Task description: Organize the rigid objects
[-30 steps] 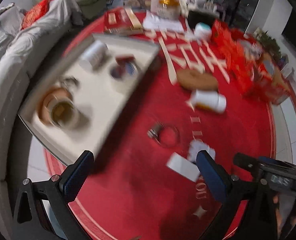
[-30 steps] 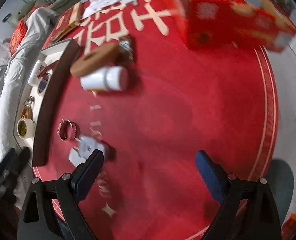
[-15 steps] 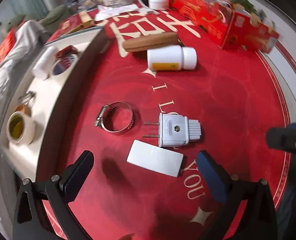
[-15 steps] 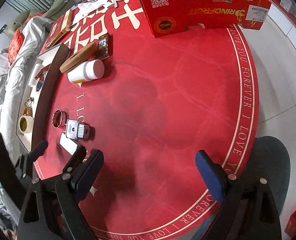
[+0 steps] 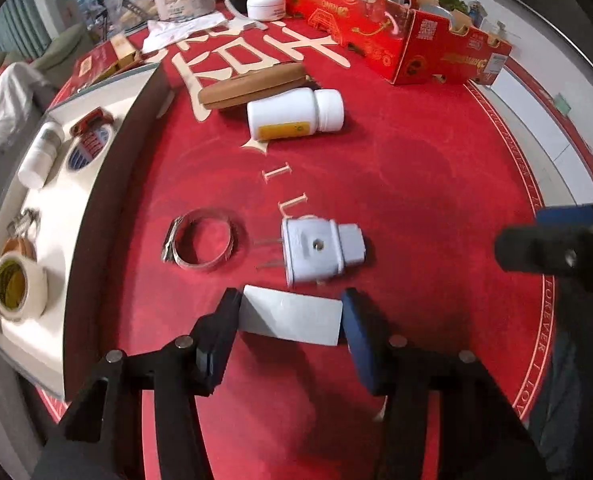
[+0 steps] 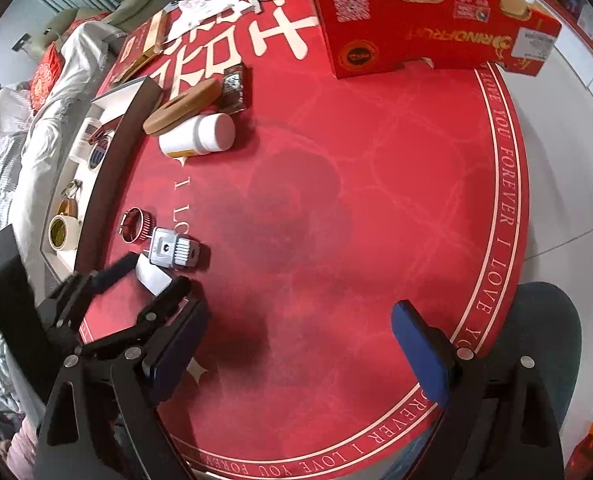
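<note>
A flat white block [image 5: 290, 320] lies on the red mat, and my left gripper [image 5: 291, 309] is closing on it, one pad against each short end. The right wrist view shows the same grip, the left gripper [image 6: 152, 274] around the white block [image 6: 154, 278]. Just beyond lie a white plug [image 5: 320, 250] and a metal hose clamp [image 5: 202, 244]. Farther back a white bottle [image 5: 292, 116] lies on its side against a brown case [image 5: 252, 86]. My right gripper [image 6: 296, 340] hangs open over bare mat, nothing between its fingers.
A white tray [image 5: 84, 216] along the left holds a tape roll [image 5: 16, 286], a small bottle and a few other items. Red cardboard boxes [image 5: 396, 40] stand at the back right, with jars and papers behind. The mat's rim [image 6: 496, 264] curves on the right.
My left gripper swung over from the tray side, came down to the white block and drew its wide-open jaws in against the block's ends. The right gripper stayed open.
</note>
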`<state>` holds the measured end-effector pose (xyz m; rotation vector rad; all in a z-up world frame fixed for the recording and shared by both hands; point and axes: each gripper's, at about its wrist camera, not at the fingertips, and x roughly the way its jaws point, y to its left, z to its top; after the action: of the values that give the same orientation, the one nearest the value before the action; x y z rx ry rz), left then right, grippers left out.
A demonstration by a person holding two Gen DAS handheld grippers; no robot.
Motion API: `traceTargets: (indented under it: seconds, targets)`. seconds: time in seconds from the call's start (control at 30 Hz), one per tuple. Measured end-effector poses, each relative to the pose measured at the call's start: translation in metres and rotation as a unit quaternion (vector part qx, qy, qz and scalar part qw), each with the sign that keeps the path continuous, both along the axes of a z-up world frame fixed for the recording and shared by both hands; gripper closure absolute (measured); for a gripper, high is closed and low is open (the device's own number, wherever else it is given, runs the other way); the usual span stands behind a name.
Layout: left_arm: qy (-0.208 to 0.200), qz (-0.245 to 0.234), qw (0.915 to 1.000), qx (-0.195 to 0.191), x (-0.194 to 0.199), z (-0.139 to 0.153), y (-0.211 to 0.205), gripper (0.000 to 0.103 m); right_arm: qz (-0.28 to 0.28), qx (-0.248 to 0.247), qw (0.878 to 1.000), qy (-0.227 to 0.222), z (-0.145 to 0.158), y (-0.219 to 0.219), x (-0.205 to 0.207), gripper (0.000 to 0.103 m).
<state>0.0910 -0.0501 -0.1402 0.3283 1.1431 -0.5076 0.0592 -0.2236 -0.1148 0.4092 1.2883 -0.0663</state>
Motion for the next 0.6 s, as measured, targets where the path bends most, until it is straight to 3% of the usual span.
traceTargets:
  seconds: [0.27,0.47,0.6]
  targets:
    - [0.022,0.117,0.9926,-0.023,-0.01,0.002,0.061,0.048,0.041,-0.015,0.999,-0.006,0.001,0.034,0.025,0.009]
    - [0.017,0.152,0.9879,-0.027,-0.013,0.002,0.069,0.048,0.094,-0.029,0.995,-0.01,-0.006,0.079,0.053,0.009]
    - [-0.013,0.15,0.9882,-0.025,-0.012,0.01,0.051,0.046,0.07,-0.081,0.994,-0.032,0.0,0.065,0.051,0.009]
